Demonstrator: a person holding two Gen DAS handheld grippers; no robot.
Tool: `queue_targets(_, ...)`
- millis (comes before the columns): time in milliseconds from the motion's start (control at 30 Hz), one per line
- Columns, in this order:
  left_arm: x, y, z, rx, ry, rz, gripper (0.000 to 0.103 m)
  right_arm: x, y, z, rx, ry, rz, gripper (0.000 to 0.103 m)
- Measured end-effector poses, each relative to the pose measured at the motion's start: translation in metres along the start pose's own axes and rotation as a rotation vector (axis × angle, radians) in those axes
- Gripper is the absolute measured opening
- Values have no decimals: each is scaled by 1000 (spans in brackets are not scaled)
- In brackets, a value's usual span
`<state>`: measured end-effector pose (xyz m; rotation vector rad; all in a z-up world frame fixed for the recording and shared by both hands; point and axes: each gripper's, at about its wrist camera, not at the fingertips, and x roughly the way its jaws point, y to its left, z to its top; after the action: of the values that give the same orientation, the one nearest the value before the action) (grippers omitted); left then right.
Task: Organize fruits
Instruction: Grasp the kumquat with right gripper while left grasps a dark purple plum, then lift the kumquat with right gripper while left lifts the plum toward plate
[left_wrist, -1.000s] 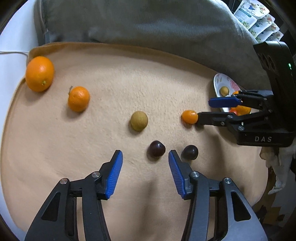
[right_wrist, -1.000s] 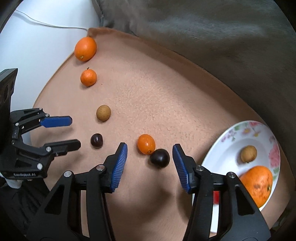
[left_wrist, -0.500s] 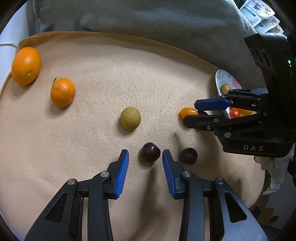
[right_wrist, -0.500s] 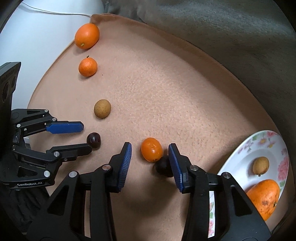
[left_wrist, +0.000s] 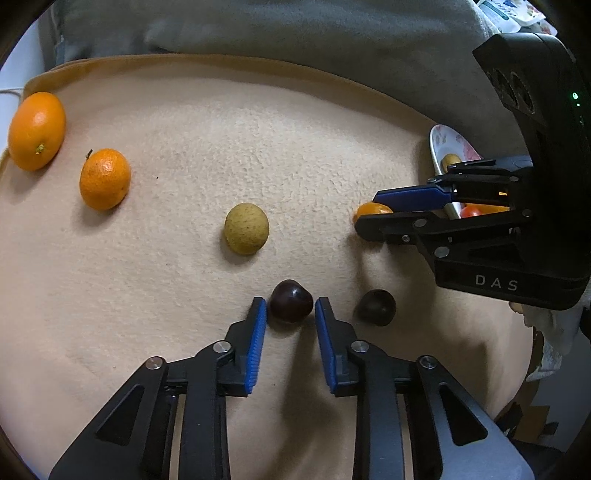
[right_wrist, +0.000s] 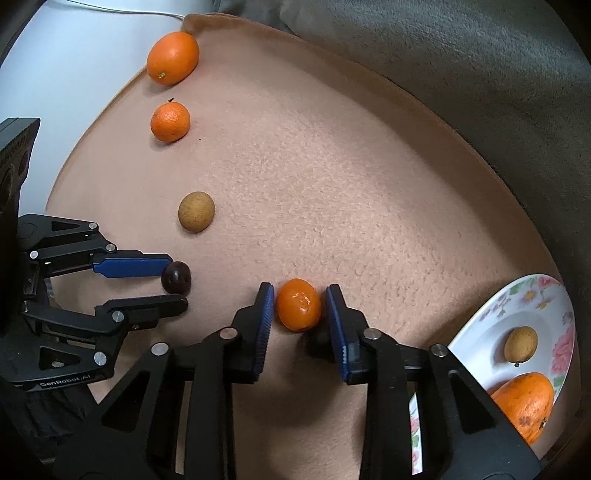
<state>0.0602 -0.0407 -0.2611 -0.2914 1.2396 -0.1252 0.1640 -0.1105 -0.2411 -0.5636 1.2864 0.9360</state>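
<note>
My left gripper (left_wrist: 290, 314) is open, its blue pads on either side of a dark cherry (left_wrist: 290, 301) on the tan blanket, with narrow gaps. It also shows in the right wrist view (right_wrist: 177, 280). My right gripper (right_wrist: 300, 306) is open around a small orange kumquat (right_wrist: 298, 309), pads close to its sides; it shows in the left wrist view (left_wrist: 369, 212). A second dark cherry (left_wrist: 376, 307) lies between the two grippers. A tan longan (left_wrist: 246, 228), a mandarin (left_wrist: 105, 178) and an orange (left_wrist: 36, 130) lie further left.
A flowered plate (right_wrist: 532, 299) at the right holds a longan (right_wrist: 520, 344), an orange fruit (right_wrist: 524, 404) and a red one (left_wrist: 471, 211). A grey cushion (left_wrist: 295, 33) borders the tan blanket (left_wrist: 258, 140) at the back. A white surface with a cable (right_wrist: 74, 44) lies left.
Both grippers have moved forward and narrowed. The left now brackets the dark cherry; the right shifted from the second cherry to bracket the kumquat.
</note>
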Motion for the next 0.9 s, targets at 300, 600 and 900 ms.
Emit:
queue_targets(300,-2,0,0,0,-9,-2,22,-3,-3,0,22,-21,14,24)
queue_targets(600,-21,4,1,1,-30,2,22,-32,-17,-11,99,-96,37,24)
queue_targets(900,-34,-5,8,30,-54,5,22,-61,-28,-32,177,-173,42,23)
